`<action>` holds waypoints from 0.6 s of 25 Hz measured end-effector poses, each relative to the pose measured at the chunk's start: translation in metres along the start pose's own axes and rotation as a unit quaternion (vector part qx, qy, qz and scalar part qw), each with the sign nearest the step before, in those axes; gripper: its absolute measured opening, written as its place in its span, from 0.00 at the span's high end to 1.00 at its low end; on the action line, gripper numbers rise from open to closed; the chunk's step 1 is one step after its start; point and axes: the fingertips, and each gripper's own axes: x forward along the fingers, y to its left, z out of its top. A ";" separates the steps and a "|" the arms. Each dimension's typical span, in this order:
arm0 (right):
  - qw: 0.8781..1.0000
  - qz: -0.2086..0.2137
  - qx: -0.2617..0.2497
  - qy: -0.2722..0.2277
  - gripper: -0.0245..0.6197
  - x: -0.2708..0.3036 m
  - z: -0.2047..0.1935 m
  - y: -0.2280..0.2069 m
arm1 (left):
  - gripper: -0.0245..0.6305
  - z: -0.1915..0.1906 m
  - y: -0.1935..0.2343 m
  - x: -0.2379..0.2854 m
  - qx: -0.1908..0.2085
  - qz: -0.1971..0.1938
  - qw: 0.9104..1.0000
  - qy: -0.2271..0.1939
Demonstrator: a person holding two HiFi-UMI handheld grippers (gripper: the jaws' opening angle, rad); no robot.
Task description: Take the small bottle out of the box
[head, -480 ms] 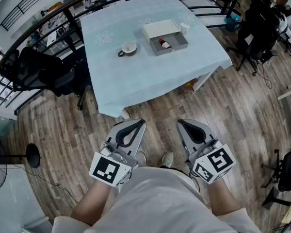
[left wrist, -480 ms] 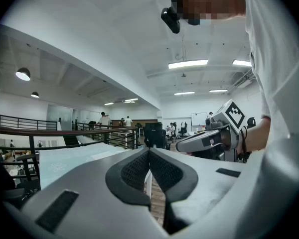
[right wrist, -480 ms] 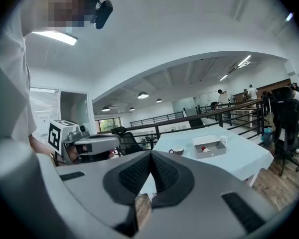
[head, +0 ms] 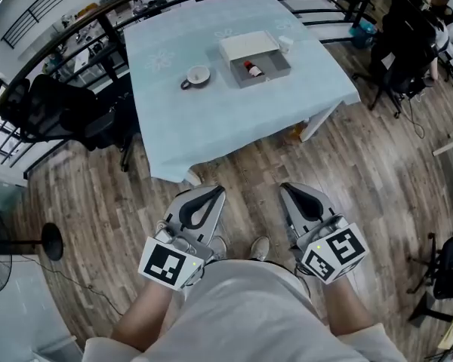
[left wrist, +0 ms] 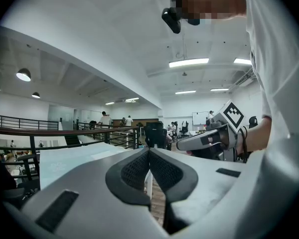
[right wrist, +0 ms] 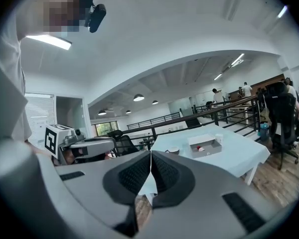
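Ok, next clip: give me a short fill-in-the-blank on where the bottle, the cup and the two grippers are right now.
1. The small bottle is ___ the grey box.
2. In the head view, the cup stands on the table to the ___ of the box.
3. The jaws of the left gripper and of the right gripper are both ___, with nothing between them.

Missing words: inside; left; shut

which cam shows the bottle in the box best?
Head view: it looks down into the open box, so the bottle lies in plain sight. Right gripper view shows it only as a small red speck in the box. Left gripper view doesn't show it.
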 end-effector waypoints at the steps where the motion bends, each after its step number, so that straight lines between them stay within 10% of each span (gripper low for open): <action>1: 1.000 0.001 0.000 0.000 0.93 -0.002 0.000 -0.002 | 0.93 0.000 -0.002 0.001 0.002 0.001 1.000 0.001; 15: 1.000 0.019 0.003 -0.003 0.93 -0.058 -0.006 -0.029 | 0.93 0.004 -0.059 0.018 0.017 0.014 1.000 0.002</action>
